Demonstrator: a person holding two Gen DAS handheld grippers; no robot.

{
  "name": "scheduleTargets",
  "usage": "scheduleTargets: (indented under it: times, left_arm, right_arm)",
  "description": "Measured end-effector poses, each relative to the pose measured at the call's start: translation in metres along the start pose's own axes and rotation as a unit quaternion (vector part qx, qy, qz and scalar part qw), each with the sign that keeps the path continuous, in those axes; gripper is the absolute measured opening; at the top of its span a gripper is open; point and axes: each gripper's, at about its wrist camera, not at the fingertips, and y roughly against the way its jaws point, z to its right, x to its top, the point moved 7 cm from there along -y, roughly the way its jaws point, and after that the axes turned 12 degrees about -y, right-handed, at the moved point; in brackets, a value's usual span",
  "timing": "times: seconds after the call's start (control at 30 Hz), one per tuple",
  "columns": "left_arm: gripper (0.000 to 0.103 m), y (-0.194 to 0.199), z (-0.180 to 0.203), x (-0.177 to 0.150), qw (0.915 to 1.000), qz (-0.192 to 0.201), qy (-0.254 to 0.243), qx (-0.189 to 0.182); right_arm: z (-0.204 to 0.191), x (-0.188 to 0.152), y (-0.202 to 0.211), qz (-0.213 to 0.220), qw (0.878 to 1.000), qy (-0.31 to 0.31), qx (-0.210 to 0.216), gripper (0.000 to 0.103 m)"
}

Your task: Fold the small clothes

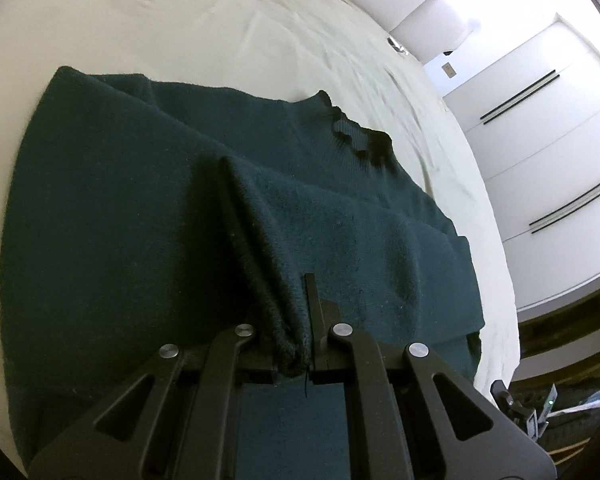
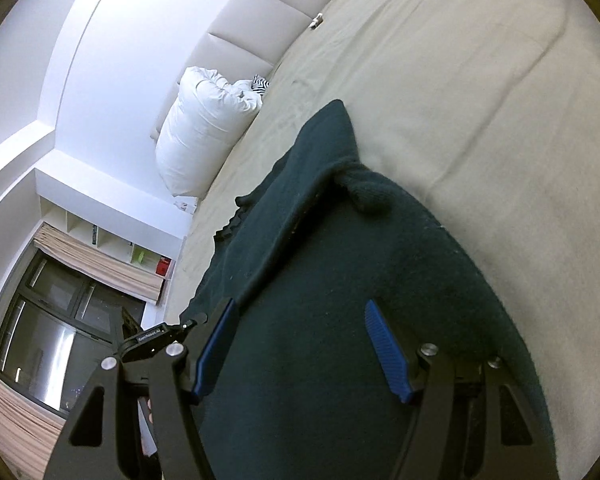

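Observation:
A dark green knit sweater (image 1: 112,208) lies spread on a cream bed sheet (image 1: 228,28), its frilled neckline (image 1: 356,136) toward the far side. My left gripper (image 1: 290,344) is shut on a ribbed edge of the sweater, and the pinched cloth rises in a ridge away from the jaws. In the right wrist view the same sweater (image 2: 340,280) lies under my right gripper (image 2: 300,344), whose blue-padded fingers (image 2: 384,344) stand wide apart just above the cloth, holding nothing. A folded-over part forms a bump (image 2: 370,192) ahead of it.
A white pillow (image 2: 204,136) and a padded headboard (image 2: 276,12) stand at the head of the bed. White wardrobe doors (image 1: 540,152) are beside the bed. A dark window (image 2: 48,340) and shelves (image 2: 112,244) are on the far wall. The other gripper (image 2: 160,336) shows at the sweater's edge.

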Motion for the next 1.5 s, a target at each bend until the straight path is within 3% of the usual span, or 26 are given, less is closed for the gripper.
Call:
scheduleTargets:
  times: [0.3, 0.53, 0.6, 0.87, 1.03, 1.2, 1.23, 1.3, 1.5]
  left_arm:
    - [0.007, 0.023, -0.018, -0.001, 0.9991, 0.034, 0.005, 0.027]
    - [0.007, 0.015, -0.023, -0.010, 0.9997, 0.014, 0.006, 0.022]
    - [0.007, 0.018, -0.022, -0.012, 0.9997, 0.013, 0.004, 0.021]
    - [0.008, 0.000, -0.021, -0.013, 0.9999, 0.011, 0.007, 0.007]
    - [0.009, 0.000, -0.032, -0.015, 0.9997, 0.016, 0.011, -0.012]
    - [0.009, 0.003, -0.047, -0.020, 0.9991, 0.024, 0.003, -0.036]
    - [0.009, 0.004, -0.049, -0.021, 0.9988, 0.026, 0.002, -0.041]
    - [0.009, 0.006, -0.052, -0.022, 0.9985, 0.032, -0.004, -0.045]
    - [0.009, 0.017, -0.062, -0.026, 0.9976, 0.037, 0.000, -0.058]
  right_arm:
    - [0.001, -0.001, 0.002, 0.004, 1.000, 0.000, -0.009, 0.068]
    - [-0.007, 0.004, 0.003, 0.007, 1.000, 0.005, -0.026, 0.069]
    - [-0.018, 0.014, 0.002, 0.014, 0.999, 0.022, -0.036, 0.070]
    - [-0.075, 0.064, -0.024, 0.016, 0.997, 0.076, -0.011, 0.070]
    - [-0.080, 0.095, -0.075, -0.042, 0.998, 0.039, 0.021, 0.070]
    - [-0.041, 0.124, -0.124, -0.097, 0.995, -0.031, 0.010, 0.070]
    - [-0.035, 0.125, -0.128, -0.104, 0.994, -0.035, 0.001, 0.066]
    - [-0.028, 0.122, -0.126, -0.114, 0.993, -0.029, 0.008, 0.060]
    - [-0.020, 0.096, -0.094, -0.138, 0.990, -0.011, 0.035, 0.060]
